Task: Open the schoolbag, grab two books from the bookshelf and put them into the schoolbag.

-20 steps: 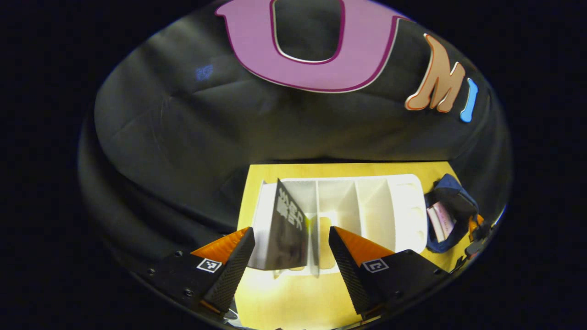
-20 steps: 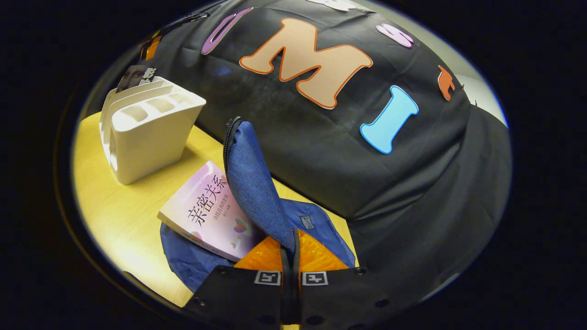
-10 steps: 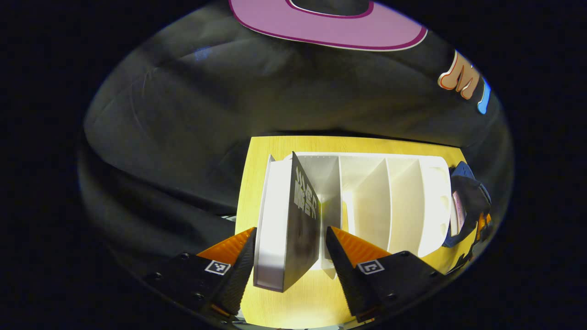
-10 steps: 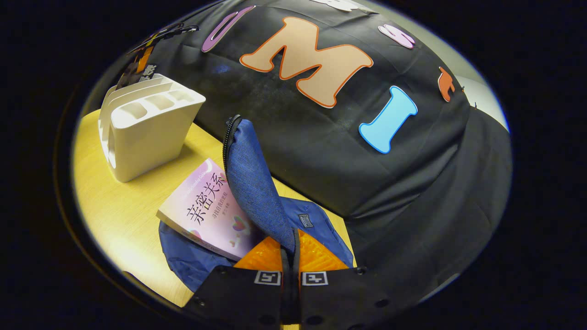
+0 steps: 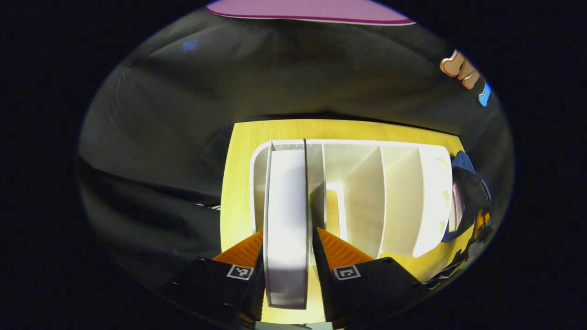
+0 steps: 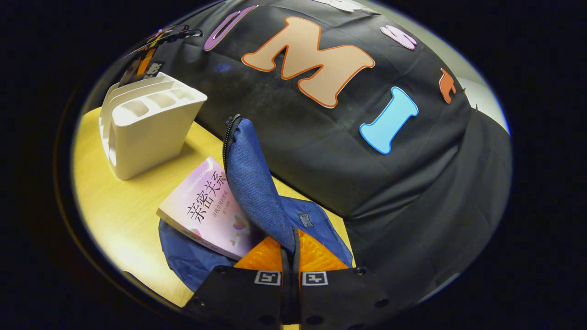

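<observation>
In the left gripper view my left gripper [image 5: 288, 256] is shut on a book [image 5: 286, 215] with white page edges, which stands in the leftmost slot of the white bookshelf [image 5: 399, 197]. In the right gripper view my right gripper [image 6: 290, 250] is shut on the lifted flap [image 6: 252, 183] of the blue schoolbag [image 6: 192, 256]. A pink book [image 6: 204, 208] lies half inside the bag's opening. The bookshelf [image 6: 146, 128] stands at the far left of that view, with the left gripper [image 6: 151, 46] above it.
The yellow table [image 6: 114, 206] carries the shelf and the bag. The black cloth wall rises right behind them. In the left gripper view the schoolbag [image 5: 467, 201] lies just right of the shelf, near the table's edge.
My left gripper has moved down over the shelf and its fingers have shut on the book, which now stands straight instead of tilted. The right gripper has held still on the bag flap.
</observation>
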### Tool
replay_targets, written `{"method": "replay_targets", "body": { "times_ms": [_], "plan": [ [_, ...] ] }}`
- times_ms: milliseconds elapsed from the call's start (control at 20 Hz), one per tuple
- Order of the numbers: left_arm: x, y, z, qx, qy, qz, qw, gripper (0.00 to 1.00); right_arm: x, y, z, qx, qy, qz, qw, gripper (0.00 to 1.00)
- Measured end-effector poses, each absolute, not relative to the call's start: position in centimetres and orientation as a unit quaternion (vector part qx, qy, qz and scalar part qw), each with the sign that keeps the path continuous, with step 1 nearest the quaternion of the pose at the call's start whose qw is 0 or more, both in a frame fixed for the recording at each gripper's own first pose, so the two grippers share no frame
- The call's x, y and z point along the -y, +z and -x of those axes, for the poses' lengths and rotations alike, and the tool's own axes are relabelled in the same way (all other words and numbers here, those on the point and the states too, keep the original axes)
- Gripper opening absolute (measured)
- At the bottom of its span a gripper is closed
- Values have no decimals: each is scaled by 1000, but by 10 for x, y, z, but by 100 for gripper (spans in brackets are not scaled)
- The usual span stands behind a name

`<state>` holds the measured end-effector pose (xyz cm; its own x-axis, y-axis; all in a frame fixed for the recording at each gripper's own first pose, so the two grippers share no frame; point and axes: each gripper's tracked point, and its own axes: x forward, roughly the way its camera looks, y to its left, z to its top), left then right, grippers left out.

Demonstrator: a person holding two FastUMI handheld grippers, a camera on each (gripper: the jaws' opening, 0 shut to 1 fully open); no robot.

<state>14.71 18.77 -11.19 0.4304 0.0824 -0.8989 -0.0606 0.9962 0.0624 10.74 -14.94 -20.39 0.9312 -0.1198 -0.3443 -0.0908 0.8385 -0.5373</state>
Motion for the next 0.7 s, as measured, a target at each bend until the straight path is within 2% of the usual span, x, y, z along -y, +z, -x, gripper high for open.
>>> {"method": "replay_targets", "body": {
  "times_ms": [150, 300, 450, 650, 700],
  "plan": [
    [-182, -110, -143, -543, 31, -10, 839, 38, 149, -204, -108, -186, -7, 285, 940, 0],
    [-183, -112, -141, -549, 40, -12, 835, 36, 148, -205, -108, -187, -6, 286, 940, 3],
    [-182, -111, -140, -550, 49, -7, 834, 35, 146, -206, -107, -188, -4, 288, 939, 0],
    [-183, -101, -144, -533, 67, -15, 843, 34, 145, -207, -107, -188, 1, 290, 938, 6],
    [-182, -98, -143, -532, 68, -18, 844, 31, 144, -207, -107, -188, 2, 291, 938, 0]
  ]
}}
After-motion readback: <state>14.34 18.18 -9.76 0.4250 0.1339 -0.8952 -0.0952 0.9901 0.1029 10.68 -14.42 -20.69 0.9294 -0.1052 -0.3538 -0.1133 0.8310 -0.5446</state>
